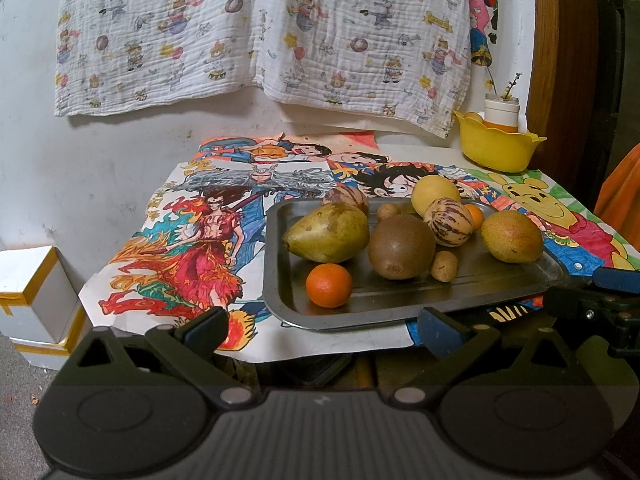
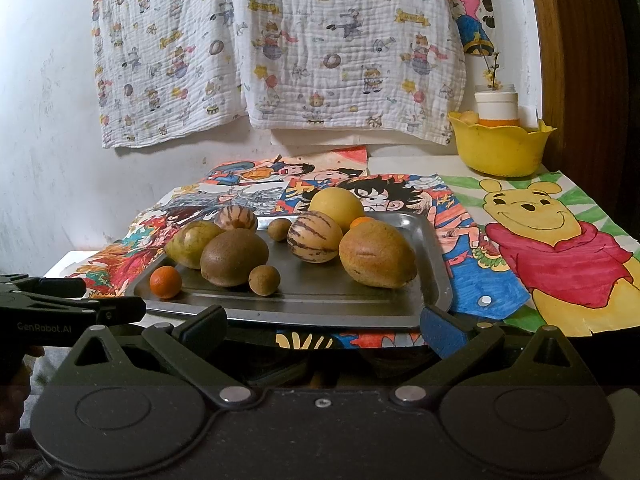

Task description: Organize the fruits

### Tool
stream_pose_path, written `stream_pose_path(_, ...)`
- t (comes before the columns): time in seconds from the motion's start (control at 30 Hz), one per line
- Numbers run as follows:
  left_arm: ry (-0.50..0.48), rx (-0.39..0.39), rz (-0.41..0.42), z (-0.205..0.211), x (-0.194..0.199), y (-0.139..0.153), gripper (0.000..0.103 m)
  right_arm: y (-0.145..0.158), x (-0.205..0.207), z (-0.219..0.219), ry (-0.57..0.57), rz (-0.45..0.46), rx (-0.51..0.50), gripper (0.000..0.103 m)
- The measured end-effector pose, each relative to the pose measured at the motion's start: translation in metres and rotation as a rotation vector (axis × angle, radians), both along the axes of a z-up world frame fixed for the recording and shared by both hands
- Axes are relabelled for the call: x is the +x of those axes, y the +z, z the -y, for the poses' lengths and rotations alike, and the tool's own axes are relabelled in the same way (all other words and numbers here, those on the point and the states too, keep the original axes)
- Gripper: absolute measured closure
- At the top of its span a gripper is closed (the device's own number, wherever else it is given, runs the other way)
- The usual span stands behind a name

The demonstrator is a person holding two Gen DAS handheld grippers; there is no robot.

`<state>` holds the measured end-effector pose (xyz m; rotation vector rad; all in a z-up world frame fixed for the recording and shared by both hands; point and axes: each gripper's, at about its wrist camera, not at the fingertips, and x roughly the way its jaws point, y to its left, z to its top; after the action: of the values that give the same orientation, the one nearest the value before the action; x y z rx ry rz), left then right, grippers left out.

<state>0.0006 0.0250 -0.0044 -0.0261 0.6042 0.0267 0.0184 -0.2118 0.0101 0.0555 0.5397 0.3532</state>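
Observation:
A metal tray on the table holds several fruits: a green pear, a brown kiwi, a small orange, a striped melon, a russet pear and a yellow round fruit. My left gripper hangs open just before the tray's near edge, nothing between its fingers. My right gripper is open too, at the tray's near rim. The other gripper shows at each view's edge.
A yellow bowl with a white jar stands at the table's back right corner. Coloured drawings cover the tabletop. A printed cloth hangs on the wall behind. White boxes sit on the floor at left.

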Motion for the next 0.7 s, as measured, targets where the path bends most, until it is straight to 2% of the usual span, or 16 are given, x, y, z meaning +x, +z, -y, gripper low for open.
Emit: stream_pose_path(0.7, -0.005, -0.013, -0.007, -0.0004, -0.0012, -0.0019, 0.0, -0.0038, -0.0024, -0.0035, 0.003, -0.007, 0.0, 0.001)
